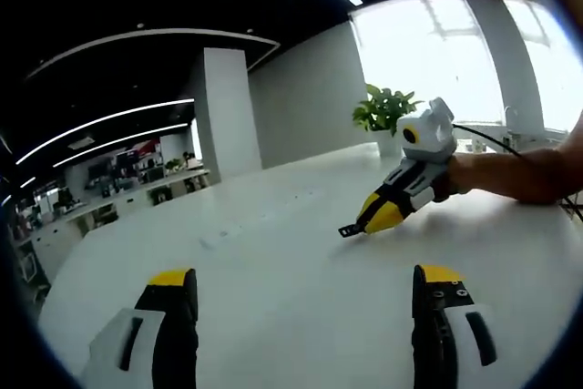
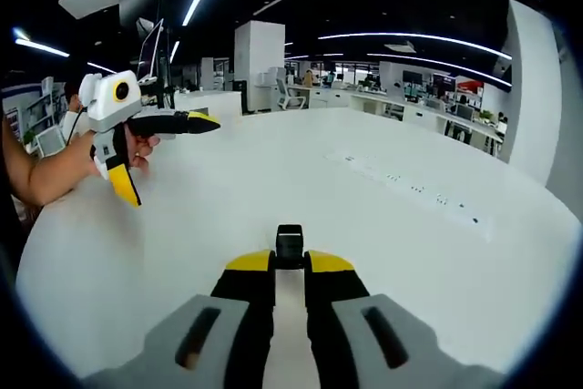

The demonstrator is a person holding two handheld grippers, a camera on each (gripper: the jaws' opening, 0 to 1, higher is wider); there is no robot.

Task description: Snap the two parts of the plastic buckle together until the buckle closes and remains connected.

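Left gripper view: white table point(image 1: 273, 252) spans foreground; potted plant point(image 1: 384, 108) at table's far edge. Left gripper point(image 1: 305, 293) low over table, jaws spread wide, nothing between. Right gripper point(image 1: 364, 223) above table, jaws closed, pinching small black buckle part point(image 1: 349, 230). Right gripper view: buckle part point(image 2: 290, 245) clamped at jaw tips over table point(image 2: 383, 225).
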